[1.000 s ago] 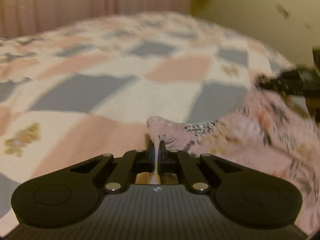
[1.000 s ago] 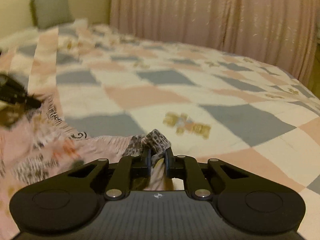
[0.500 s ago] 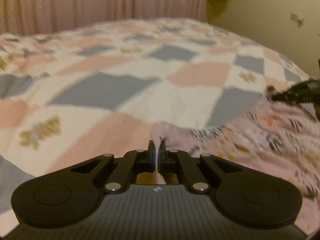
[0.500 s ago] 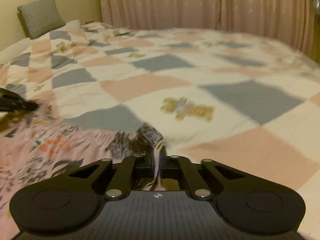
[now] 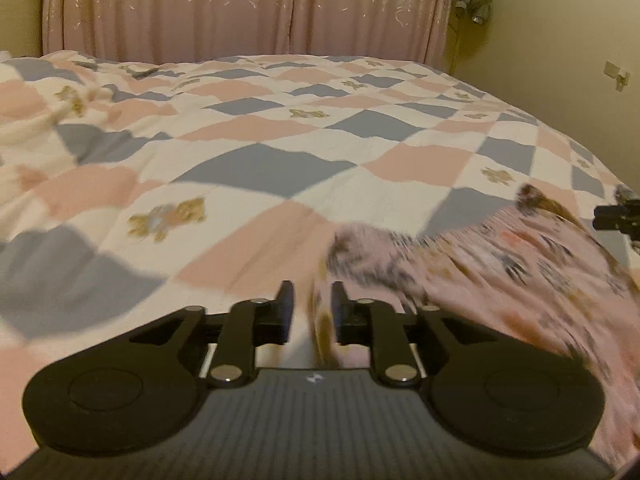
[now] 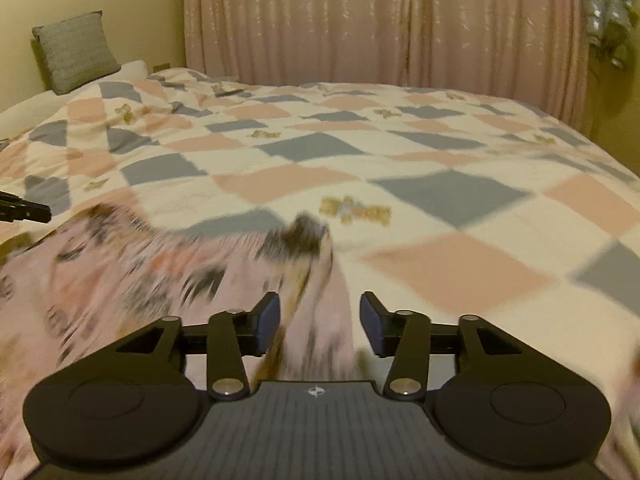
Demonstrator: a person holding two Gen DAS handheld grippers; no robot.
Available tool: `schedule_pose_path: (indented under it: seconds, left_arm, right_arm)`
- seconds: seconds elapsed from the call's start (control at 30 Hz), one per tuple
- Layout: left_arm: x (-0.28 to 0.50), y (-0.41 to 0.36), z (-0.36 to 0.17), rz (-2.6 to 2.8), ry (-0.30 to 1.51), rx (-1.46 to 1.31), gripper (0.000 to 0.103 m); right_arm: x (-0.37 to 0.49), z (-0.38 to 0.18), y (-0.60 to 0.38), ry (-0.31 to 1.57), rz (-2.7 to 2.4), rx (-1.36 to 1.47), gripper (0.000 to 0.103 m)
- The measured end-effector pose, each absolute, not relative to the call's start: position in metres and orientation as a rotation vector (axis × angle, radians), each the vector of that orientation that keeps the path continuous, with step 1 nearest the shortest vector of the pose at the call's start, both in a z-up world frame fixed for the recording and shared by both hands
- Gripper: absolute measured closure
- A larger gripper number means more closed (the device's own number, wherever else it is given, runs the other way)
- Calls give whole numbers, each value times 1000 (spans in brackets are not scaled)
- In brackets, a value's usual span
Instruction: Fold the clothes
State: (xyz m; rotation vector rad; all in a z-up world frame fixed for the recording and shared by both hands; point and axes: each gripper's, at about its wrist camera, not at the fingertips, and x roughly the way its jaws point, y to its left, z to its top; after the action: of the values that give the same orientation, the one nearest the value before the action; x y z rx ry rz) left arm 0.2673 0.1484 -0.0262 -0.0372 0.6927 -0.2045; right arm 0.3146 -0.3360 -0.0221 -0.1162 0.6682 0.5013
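Since the earlier frames, both claws have been parted: the left claw [image 5: 311, 306] and right claw [image 6: 320, 326], each previously clenched on a corner of the garment, are now seen released, with cloth lying loosely in the gaps.

Garment [image 5: 500, 264]: pink fabric with dark and orange printed motifs, blurred by motion. It is spread on the bed between the two claws, to the right of the left claw and to the left of the right claw [image 6: 120, 264]. A bunched corner is seen just ahead of each claw. A strip of cloth runs between the fingers [image 6: 266, 326] of the right claw without being pinched; the same is noted between the fingers [image 5: 285, 312] of the left claw.

Bedspread [image 5: 312, 172]: checked in white, pink and grey-blue, with small bear motifs; it covers the whole bed and is rumpled toward the far left.

Curtain [image 6: 380, 20]: pink, pleated, hung behind the bed.

Cushion [image 6: 74, 50]: grey, propped against the yellow wall at the head of the bed.

Opposite claw tips are recorded at the frame edges: the right claw at the right edge of the left wrist view [image 5: 618, 220], the left claw at the left edge of the right wrist view [image 6: 24, 211].
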Motion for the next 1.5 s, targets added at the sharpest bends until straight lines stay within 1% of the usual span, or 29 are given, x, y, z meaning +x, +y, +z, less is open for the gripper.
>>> schedule_pose_path:
  seconds: [0.1,0.17,0.27,0.43,0.57,0.7,0.73,0.8,0.83,0.87,0.93,1.1,1.27,1.37,1.5]
  left_arm:
    - [220,155,-19,-211,697,-50,78]
    - [189,157,-19,-216,716,-53,72]
    - [146,158,-22,-213,745,-47,67]
    - [94,149,-23,-209,740,-66,66]
    - [69,121,-21,-268,730,-56,66]
    - [59,76,-22,-357,728,-22,66]
    - [59,64,-22,-383,724,-15,66]
    - [58,39,-23,-434,715,-1,66]
    - [59,27,-24,-463,713,-1,66]
    - [61,16,-25,-488,711,5,66]
    - [64,-8,-27,-533,708,24,66]
    - [63,-55,-30,-638,695,80,65]
    - [58,-89,-41,-712,706,146,65]
    - [53,-100,-45,-745,712,172,65]
    - [51,-101,-51,-755,731,166,65]
  right_arm:
    - [264,-24,-364,694,473,-60,53]
    - [231,-30,-382,722,446,-13,53]
    - [189,-37,-407,744,412,77,53]
    - [153,-47,-430,745,378,209,53]
    - [159,-54,-442,725,354,317,53]
    - [169,-65,-445,734,380,405,54]
    - [171,-67,-443,743,390,406,56]
    - [171,-72,-439,757,391,405,68]
    - [171,-74,-438,763,389,406,83]
    - [171,-77,-436,770,387,407,91]
    - [169,-75,-440,766,384,414,98]
    - [163,-58,-463,701,317,400,101]
    - [160,-60,-468,674,248,335,103]
    - [160,-57,-463,638,206,239,103]
    - [164,-60,-452,664,166,101,103]
